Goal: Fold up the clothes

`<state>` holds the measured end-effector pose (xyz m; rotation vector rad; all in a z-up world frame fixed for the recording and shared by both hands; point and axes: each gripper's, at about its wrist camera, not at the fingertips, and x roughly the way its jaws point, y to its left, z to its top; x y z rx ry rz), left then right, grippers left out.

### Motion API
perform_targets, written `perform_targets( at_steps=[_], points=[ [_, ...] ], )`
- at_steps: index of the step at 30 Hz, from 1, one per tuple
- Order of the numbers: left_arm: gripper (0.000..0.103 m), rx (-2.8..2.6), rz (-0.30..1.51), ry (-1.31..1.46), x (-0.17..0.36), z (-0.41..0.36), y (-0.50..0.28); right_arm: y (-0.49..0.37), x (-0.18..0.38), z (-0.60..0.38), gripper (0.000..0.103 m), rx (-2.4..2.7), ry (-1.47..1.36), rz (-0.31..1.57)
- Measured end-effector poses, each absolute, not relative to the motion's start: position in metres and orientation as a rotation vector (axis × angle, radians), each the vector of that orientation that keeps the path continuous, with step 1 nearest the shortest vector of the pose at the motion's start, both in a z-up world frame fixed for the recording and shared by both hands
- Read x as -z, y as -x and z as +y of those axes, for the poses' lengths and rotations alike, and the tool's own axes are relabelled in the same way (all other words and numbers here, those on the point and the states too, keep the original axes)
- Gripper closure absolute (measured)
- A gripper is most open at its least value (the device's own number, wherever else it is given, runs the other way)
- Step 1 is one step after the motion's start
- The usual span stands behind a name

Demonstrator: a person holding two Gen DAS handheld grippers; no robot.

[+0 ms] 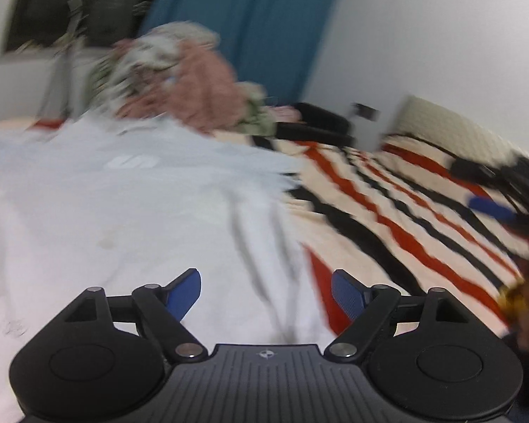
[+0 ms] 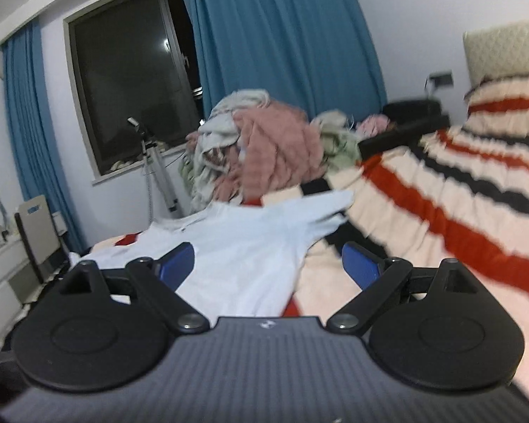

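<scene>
Blue-padded left tongs (image 1: pixel 266 294) agape, tilted over white shirt (image 1: pixel 123 218).

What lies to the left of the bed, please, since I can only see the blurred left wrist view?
Observer: In the right wrist view a pale cabinet stands at the far left, with a grey panel leaning beside it.
Operator: Thank you. Is the window fully curtained?
Observer: No. The dark window is bare, with one blue curtain to its right and another to its left.
Operator: And how does the white garment end at its far side?
Observer: One sleeve stretches out to the right across the striped blanket, in front of the clothes pile.
</scene>
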<state>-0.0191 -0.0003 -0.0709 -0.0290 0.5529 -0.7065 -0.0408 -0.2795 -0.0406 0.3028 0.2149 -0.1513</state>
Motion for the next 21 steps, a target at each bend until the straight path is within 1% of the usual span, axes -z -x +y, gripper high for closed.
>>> perform_targets(
  at_steps=[3,6,8,9,10,11,12,13,15,21],
  points=[
    [0.021,0.736,0.577,-0.027,0.08,-0.021,0.033,0.053,0.038,-0.295,0.011,0.18,-0.307,0.178],
    [0.03,0.749,0.622,-0.085,0.096,-0.04,0.039,0.063,0.035,-0.311,0.011,0.181,-0.358,0.144],
    [0.039,0.752,0.647,-0.153,0.106,-0.052,0.041,0.066,0.034,-0.319,0.011,0.172,-0.403,0.13],
    [0.042,0.753,0.659,-0.178,0.111,-0.056,0.042,0.069,0.035,-0.321,0.011,0.165,-0.415,0.128],
    [0.055,0.758,0.674,-0.191,0.115,-0.06,0.041,0.069,0.035,-0.324,0.011,0.159,-0.427,0.125],
    [0.073,0.763,0.693,-0.195,0.118,-0.063,0.039,0.07,0.036,-0.325,0.011,0.16,-0.439,0.123],
    [0.083,0.764,0.714,-0.195,0.122,-0.066,0.036,0.07,0.037,-0.327,0.011,0.16,-0.451,0.122],
    [0.095,0.762,0.729,-0.191,0.126,-0.068,0.033,0.071,0.039,-0.329,0.011,0.16,-0.458,0.123],
    [0.098,0.786,0.728,-0.163,0.125,-0.072,0.034,0.072,0.042,-0.332,0.011,0.16,-0.472,0.124],
    [0.098,0.887,0.708,-0.047,0.106,-0.115,0.059,0.076,0.047,-0.34,0.011,0.197,-0.477,0.104]
  ],
)
